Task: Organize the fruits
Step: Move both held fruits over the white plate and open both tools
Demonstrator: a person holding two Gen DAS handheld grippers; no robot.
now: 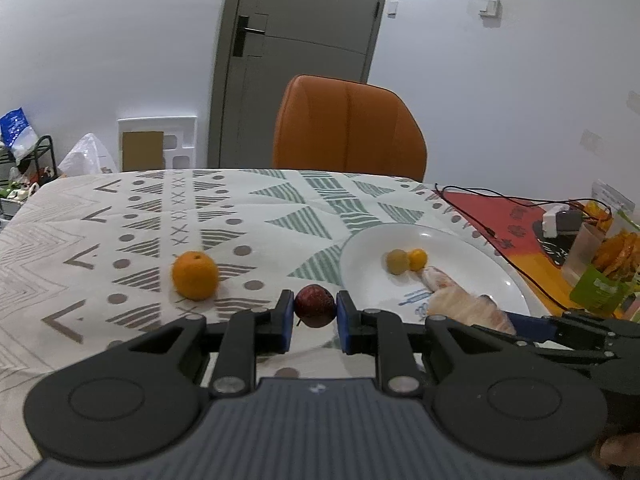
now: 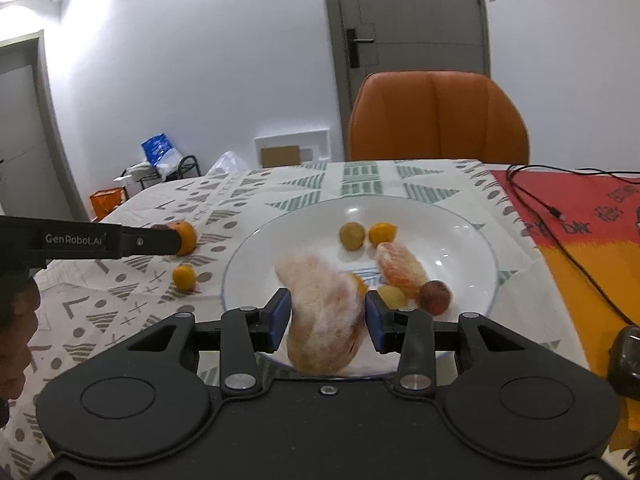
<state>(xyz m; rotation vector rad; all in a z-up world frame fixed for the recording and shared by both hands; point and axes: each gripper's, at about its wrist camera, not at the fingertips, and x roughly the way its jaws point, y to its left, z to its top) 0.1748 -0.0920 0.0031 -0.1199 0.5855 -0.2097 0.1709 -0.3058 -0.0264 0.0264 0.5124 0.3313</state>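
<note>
My left gripper (image 1: 315,308) is shut on a dark red plum-like fruit (image 1: 315,306), held just above the patterned cloth left of the white plate (image 1: 360,252). An orange (image 1: 195,275) lies on the cloth further left. My right gripper (image 2: 326,320) is shut on a pale peeled citrus segment (image 2: 326,316) over the near rim of the plate (image 2: 460,240). On the plate lie a greenish fruit (image 2: 352,236), a small orange fruit (image 2: 383,233), another peeled segment (image 2: 400,268), a red fruit (image 2: 434,297) and a yellow fruit (image 2: 394,296). A small orange fruit (image 2: 184,277) sits on the cloth.
An orange chair (image 1: 348,128) stands at the table's far edge. A black cable (image 1: 516,268) runs over the red-orange mat (image 1: 492,216) right of the plate, beside snack packets (image 1: 600,268) and a small white box (image 1: 554,222). A hand (image 2: 16,320) shows at the left edge.
</note>
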